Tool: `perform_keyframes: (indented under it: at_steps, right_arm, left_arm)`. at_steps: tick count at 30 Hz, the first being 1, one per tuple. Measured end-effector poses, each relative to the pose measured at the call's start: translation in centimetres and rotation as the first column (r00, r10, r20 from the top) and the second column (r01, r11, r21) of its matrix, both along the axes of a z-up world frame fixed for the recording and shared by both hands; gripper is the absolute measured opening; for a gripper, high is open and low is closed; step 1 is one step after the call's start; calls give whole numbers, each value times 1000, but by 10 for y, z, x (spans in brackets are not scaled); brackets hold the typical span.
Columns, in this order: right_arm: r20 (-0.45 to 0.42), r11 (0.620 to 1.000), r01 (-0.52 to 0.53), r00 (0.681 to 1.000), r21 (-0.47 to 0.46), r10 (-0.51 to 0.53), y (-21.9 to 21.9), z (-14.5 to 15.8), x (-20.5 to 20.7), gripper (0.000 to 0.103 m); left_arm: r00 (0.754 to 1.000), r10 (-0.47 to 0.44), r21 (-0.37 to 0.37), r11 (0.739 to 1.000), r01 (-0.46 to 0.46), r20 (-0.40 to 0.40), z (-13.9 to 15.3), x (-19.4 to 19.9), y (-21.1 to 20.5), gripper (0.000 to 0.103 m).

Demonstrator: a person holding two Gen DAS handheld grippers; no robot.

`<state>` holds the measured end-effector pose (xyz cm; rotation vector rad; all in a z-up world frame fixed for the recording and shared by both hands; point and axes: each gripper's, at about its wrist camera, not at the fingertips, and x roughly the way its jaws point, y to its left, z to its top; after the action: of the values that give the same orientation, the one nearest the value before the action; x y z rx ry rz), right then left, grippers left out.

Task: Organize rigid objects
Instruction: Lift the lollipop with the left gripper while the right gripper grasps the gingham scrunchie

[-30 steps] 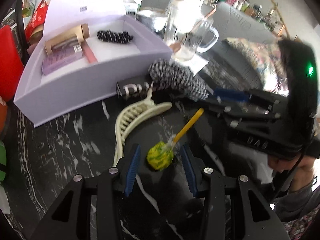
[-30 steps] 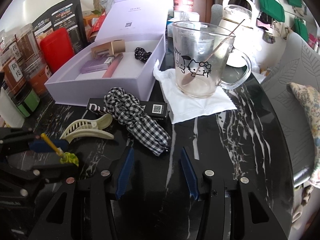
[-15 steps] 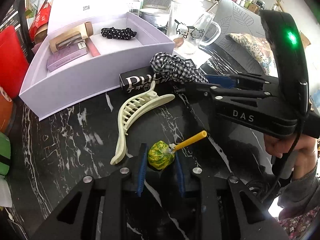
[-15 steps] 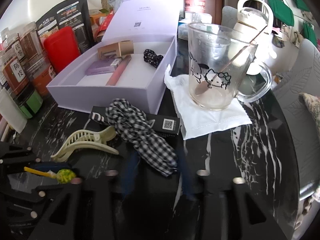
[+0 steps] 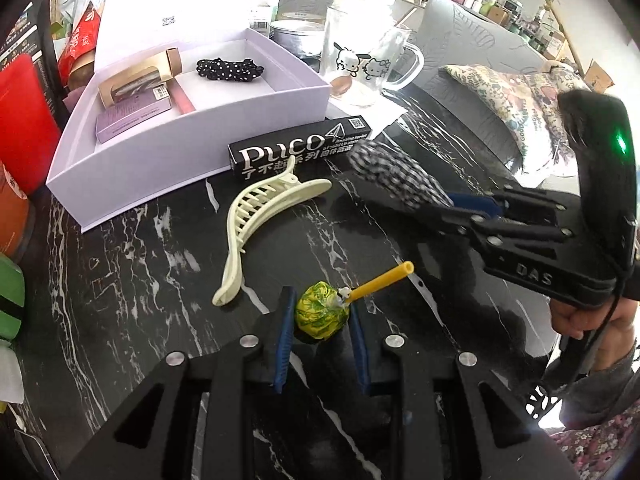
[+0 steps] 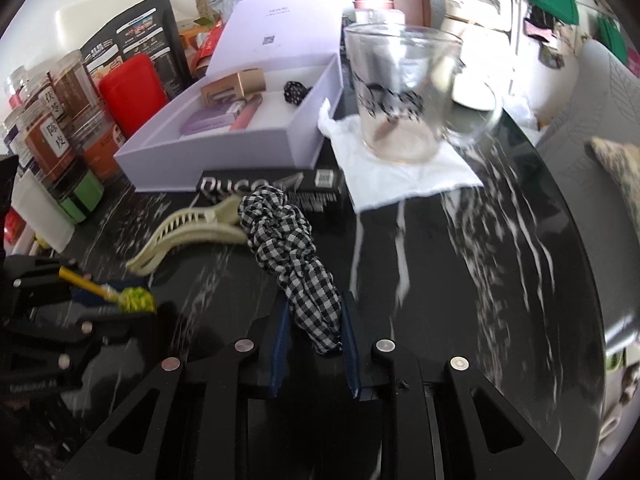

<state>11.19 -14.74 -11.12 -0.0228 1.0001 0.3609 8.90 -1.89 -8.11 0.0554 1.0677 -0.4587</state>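
Yellow-green lollipop (image 5: 318, 316) pinched in left gripper (image 5: 320, 350), just above black marble table (image 5: 120, 280); checked scrunchie (image 6: 296, 256) between closing right gripper (image 6: 314, 350) pads, both likely bound for lilac box (image 5: 192, 160).

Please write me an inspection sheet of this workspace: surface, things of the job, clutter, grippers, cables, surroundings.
Surface: black marble table, crowded along its far side.
Job's things: lollipop and checked scrunchie in the grippers; hair clip and black carton lie loose before the open lilac box, which holds small packages and a dotted scrunchie.
Clutter: glass mug on a white cloth; jars and a red case at the left.
Grippers: left gripper shut on the lollipop; right gripper closing, its fingers around the checked scrunchie's end.
Cables: a thin black one by the right handle.
Surroundings: grey chairs, floral cushion, white kettle.
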Motion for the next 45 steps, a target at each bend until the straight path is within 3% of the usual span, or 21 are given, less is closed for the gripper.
perform_keyframes:
  at_steps: [12, 17, 21, 28, 29, 30, 31, 36, 45]
  right_arm:
    - [-76, 999, 21, 997, 41, -17, -14, 0, -39, 24]
    - [-61, 999, 14, 998, 34, -12, -12, -1, -42, 25]
    - [-38, 1000, 19, 999, 11, -19, -9, 0, -39, 42]
    - [-1, 999, 14, 1000, -30, -14, 2, -2, -31, 44]
    - [5, 999, 16, 1000, -35, -16, 3, -3, -31, 37]
    - [14, 999, 19, 1000, -41, -18, 5, -3, -31, 23]
    - [16, 999, 16, 1000, -39, -16, 6, -4, -31, 19]
    - [15, 999, 9, 1000, -38, -9, 10, -3, -32, 17]
    - [22, 999, 32, 999, -15, -31, 7, 2, -41, 17]
  left_arm:
    - [999, -48, 27, 999, 48, -3, -2, -7, -9, 26]
    - [998, -51, 35, 998, 52, -21, -9, -5, -13, 26]
    - [998, -59, 41, 997, 59, -8, -10, -3, -15, 26]
    - [999, -44, 19, 999, 44, 1, -10, 1, -13, 26]
    - [999, -44, 22, 999, 44, 5, -10, 0, -13, 26]
    - [999, -51, 25, 998, 51, 9, -10, -1, -13, 26]
    - [998, -54, 24, 998, 54, 10, -10, -2, -13, 26]
    - [999, -38, -16, 999, 38, -14, -9, -2, -6, 26]
    - [1000, 1, -11, 1000, 0, 15, 2, -11, 3, 26]
